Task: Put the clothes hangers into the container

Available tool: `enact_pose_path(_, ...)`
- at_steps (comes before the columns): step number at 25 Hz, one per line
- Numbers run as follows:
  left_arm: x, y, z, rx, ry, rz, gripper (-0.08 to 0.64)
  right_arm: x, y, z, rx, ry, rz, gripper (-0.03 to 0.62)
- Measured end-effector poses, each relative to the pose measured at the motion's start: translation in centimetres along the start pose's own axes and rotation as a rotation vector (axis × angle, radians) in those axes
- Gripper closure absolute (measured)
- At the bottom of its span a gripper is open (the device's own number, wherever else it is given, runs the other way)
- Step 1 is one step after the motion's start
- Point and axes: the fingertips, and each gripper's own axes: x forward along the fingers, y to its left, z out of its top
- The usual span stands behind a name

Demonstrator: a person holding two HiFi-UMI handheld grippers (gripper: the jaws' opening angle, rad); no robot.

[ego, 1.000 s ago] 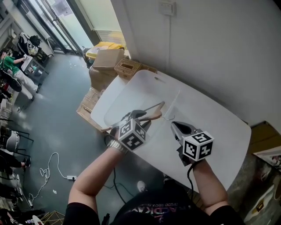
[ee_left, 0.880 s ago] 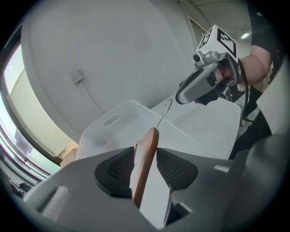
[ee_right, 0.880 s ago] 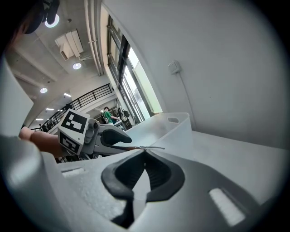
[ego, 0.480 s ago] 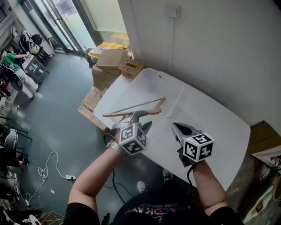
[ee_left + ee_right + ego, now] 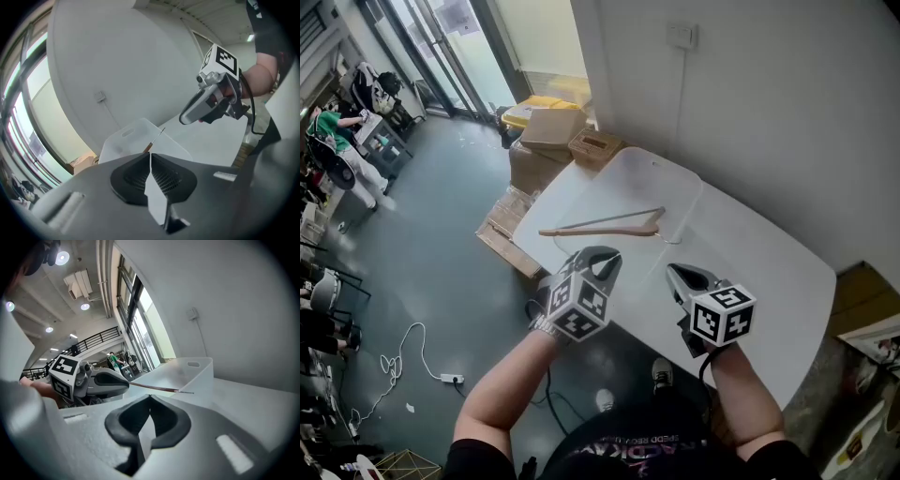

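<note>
A wooden clothes hanger (image 5: 600,225) with a metal hook lies across the translucent white container (image 5: 572,192) at the table's far left; in the left gripper view only its tip (image 5: 152,143) shows. My left gripper (image 5: 605,258) hangs on the near side of the container, apart from the hanger. Its jaws have just been closing and now meet with nothing between them. My right gripper (image 5: 680,274) hovers over the white table (image 5: 769,281) to the right, shut and empty. In the right gripper view the hanger (image 5: 157,388) stretches past the left gripper (image 5: 110,382) in front of the container (image 5: 197,369).
Cardboard boxes (image 5: 551,128) and a yellow bin (image 5: 534,101) stand beyond the table's far left corner, with flattened cardboard (image 5: 502,234) on the floor. A white wall runs along the table's far side. A cable (image 5: 403,361) lies on the floor.
The left gripper has drawn back from the hanger toward me, rising a little, and its jaws have closed. The hanger stays lying across the container. The right gripper has shifted slightly.
</note>
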Motion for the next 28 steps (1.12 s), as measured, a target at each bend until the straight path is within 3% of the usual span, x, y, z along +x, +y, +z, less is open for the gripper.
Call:
enact_pose_path(16,-9.4,-5.4,-3.4,-0.417,-0.187,-0.057,0.552,-2.9,8.8,-3.4,-0.025,-0.022,-0.027,0.589)
enact_pose_path(28,-14.9,-10.0,-5.7,-0.49,-0.242,-0.116,0.552,-5.4,14.5,-8.9,0.008,-0.022,-0.052,0.589)
